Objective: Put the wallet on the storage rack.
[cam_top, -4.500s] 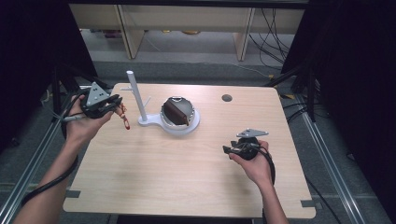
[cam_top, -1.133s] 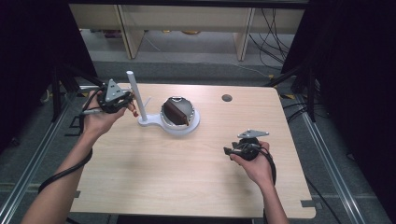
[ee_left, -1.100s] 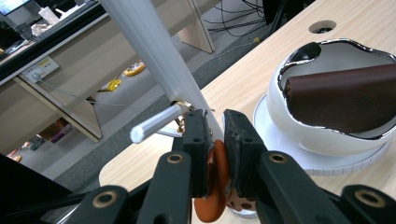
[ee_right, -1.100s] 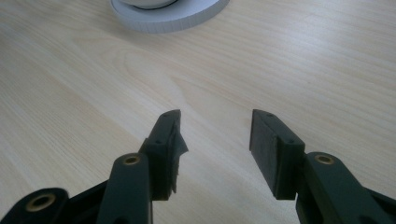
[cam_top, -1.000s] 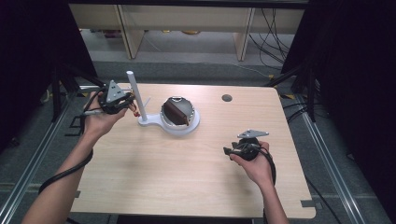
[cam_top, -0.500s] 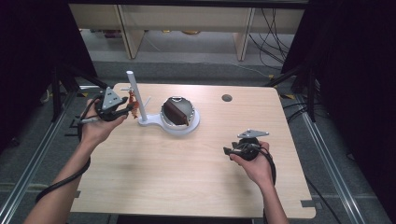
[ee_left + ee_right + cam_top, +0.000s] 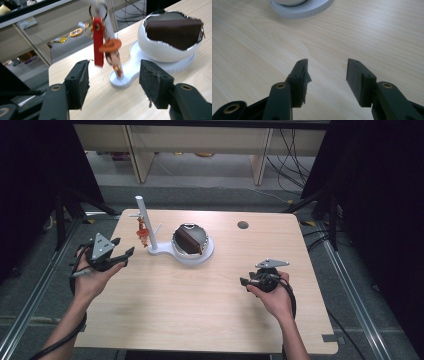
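Now the keychain [image 7: 103, 47], a red strap with a small cowboy figure on a metal ring, hangs from a side peg on the white post [image 7: 145, 222] of the stand, at the far left of the bench [image 7: 200, 320]. It looks blurred in the left gripper view, so it may be swinging; if it swings hard, the ring could ride off the short peg and drop onto the stand's base [image 7: 130, 72].

Just beyond the post, the white bowl [image 7: 193, 242] on the same stand holds a brown wallet [image 7: 173, 30], tilted against the rim. A knock to the post would shake both, and the light stand could slide or tip.

Nearer the person, the left hand-held gripper [image 7: 122, 254] is released: its jaws have just been opening, they stand wide, and the keychain hangs beyond the pads, touching neither. The risk here, as I judge it, is a careless pull-back in which a pad or the trailing cable catches the strap and drags it off the peg.

Well apart, at the right of the bench, the right hand-held gripper [image 7: 327, 75] hovers low over bare wood with its jaws parted and nothing between them; it threatens nothing unless it sweeps toward the stand.
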Tool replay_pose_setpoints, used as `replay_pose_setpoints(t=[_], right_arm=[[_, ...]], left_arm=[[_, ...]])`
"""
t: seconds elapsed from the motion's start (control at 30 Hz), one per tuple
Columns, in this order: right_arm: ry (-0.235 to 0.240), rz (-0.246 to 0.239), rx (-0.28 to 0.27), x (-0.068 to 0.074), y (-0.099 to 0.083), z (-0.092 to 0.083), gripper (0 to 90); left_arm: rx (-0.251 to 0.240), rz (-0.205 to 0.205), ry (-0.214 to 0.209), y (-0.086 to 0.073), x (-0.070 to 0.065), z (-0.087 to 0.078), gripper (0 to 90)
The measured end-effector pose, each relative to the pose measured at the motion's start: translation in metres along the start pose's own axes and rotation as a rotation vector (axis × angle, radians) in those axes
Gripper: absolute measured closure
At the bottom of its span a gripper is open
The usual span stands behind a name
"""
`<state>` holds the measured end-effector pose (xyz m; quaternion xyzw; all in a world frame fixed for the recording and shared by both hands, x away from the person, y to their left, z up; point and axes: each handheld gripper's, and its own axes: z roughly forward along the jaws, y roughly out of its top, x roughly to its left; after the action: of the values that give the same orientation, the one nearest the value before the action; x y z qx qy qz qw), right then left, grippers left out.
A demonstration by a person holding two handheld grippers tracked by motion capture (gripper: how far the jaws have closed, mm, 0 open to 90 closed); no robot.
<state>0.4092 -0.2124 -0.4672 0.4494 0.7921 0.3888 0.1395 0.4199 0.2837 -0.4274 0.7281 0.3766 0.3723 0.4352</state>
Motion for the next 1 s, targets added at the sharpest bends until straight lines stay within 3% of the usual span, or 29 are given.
replay_pose_setpoints(t=[0.1, 0.33, 0.37, 0.5, 0.53, 0.57, 0.67, 0.7, 0.8, 0.83, 1.0], right_arm=[[0.0, 0.013, 0.007, 0.0, -0.001, 0.0, 52.7], [-0.006, -0.009, -0.003, -0.002, -0.002, 0.001, 52.1], [0.0, 0.012, 0.008, -0.001, -0.002, 0.0, 52.0], [-0.015, 0.004, 0.014, -0.001, -0.004, 0.002, 51.3], [0.003, 0.008, 0.014, -0.001, -0.004, 0.003, 51.2], [-0.01, -0.016, 0.012, -0.002, -0.005, 0.004, 51.0], [-0.008, 0.003, 0.015, 0.0, -0.005, 0.003, 50.6], [0.009, 0.01, 0.02, 0.0, -0.005, 0.003, 50.6], [0.001, -0.002, 0.001, -0.002, -0.007, 0.004, 50.5], [0.006, 0.022, 0.012, -0.001, -0.008, 0.003, 50.5], [-0.016, 0.021, 0.01, -0.003, -0.01, 0.003, 50.4]], left_arm=[[0.008, -0.031, 0.015, -0.015, -0.002, -0.009, 36.1], [0.027, -0.105, 0.017, -0.062, -0.015, -0.023, 35.2], [0.022, -0.117, 0.015, -0.067, -0.016, -0.024, 35.2], [0.034, -0.151, 0.012, -0.087, -0.02, -0.026, 35.0], [0.035, -0.16, 0.009, -0.091, -0.021, -0.027, 34.9], [0.031, -0.172, 0.013, -0.095, -0.023, -0.027, 34.9], [0.014, -0.21, 0.015, -0.103, -0.027, -0.029, 34.3], [0.009, -0.212, 0.014, -0.104, -0.028, -0.03, 34.1], [0.006, -0.217, 0.015, -0.109, -0.031, -0.032, 33.5], [0.006, -0.217, 0.02, -0.11, -0.032, -0.033, 33.3], [-0.012, -0.217, 0.022, -0.112, -0.031, -0.034, 32.6]])
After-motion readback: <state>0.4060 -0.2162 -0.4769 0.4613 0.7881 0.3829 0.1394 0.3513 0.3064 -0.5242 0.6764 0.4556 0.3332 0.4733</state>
